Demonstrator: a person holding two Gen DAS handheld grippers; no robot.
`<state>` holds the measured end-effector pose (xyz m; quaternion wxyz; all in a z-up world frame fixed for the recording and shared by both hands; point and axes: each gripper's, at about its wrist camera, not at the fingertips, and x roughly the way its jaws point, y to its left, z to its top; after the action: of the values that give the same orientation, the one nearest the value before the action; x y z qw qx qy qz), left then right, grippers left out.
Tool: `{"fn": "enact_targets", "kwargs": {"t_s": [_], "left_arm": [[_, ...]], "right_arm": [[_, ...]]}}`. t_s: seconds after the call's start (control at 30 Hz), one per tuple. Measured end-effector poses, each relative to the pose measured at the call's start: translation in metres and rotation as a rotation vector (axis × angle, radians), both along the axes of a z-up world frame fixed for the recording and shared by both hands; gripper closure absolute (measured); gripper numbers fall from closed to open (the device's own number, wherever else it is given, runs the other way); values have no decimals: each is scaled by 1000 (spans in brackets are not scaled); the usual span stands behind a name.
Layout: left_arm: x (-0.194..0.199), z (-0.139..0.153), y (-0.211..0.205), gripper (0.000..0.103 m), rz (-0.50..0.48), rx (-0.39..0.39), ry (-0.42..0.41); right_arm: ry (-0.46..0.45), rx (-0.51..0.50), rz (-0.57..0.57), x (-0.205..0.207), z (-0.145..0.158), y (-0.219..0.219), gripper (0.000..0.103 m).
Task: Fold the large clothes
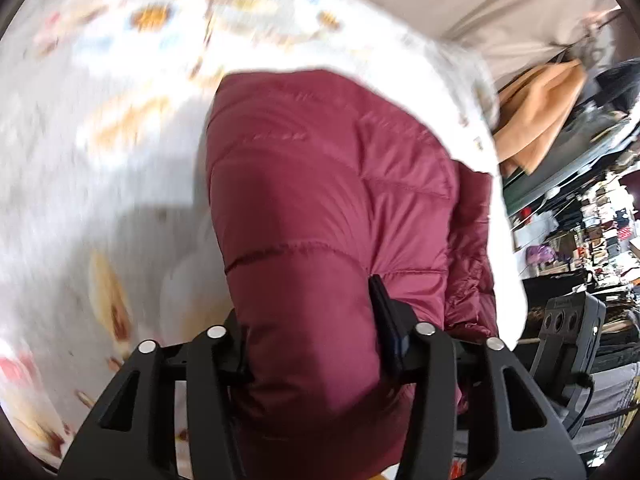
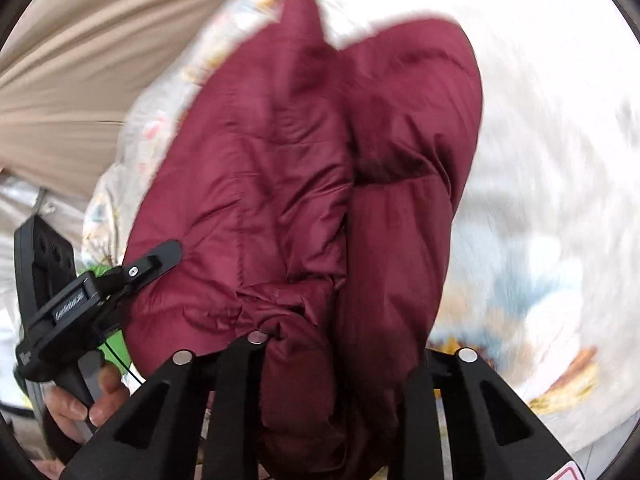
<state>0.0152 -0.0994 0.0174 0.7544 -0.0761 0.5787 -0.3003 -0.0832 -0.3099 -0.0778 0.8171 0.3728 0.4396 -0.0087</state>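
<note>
Both grippers clamp a maroon puffer jacket (image 1: 320, 200) above a patterned white bedsheet (image 1: 100, 120): left gripper (image 1: 316, 344) and right gripper (image 2: 340, 364), jaws closed on bunched fabric.

No text can be read

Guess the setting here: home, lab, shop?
Probably a lived-in home bedroom: the maroon puffer jacket lies over a cartoon-print bedsheet, beige curtains hang behind, and cluttered shelves fill one side.
</note>
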Motion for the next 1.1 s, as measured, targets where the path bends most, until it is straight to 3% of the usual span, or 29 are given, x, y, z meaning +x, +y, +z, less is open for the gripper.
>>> {"fn": "enact_targets", "kwargs": {"t_s": [0.27,0.43,0.7,0.77,0.87,0.97,1.07,1.1], "left_arm": [[6,99,2,59,-1,-109,-227],[16,153,19,59,19,-174,-365],[42,182,62,59,78,-212,-484],[55,178,71,58,76,-207,-490],[81,147,87,54,81,-188,-453],[120,66,105,43,129,-114,-292],[136,-14,123,46,182,12,-154],[135,-37,133,49,213,53,-117]], "right_arm": [[-260,-173,-2,-4,102,14,83],[-409,-242,9,6,152,23,83],[-553,-313,85,53,197,48,83],[-560,-308,105,67,196,55,83],[-525,-267,153,96,182,61,81],[-405,-189,191,139,130,60,70],[-162,-45,144,165,34,44,68],[-109,-45,121,160,14,42,68]]}}
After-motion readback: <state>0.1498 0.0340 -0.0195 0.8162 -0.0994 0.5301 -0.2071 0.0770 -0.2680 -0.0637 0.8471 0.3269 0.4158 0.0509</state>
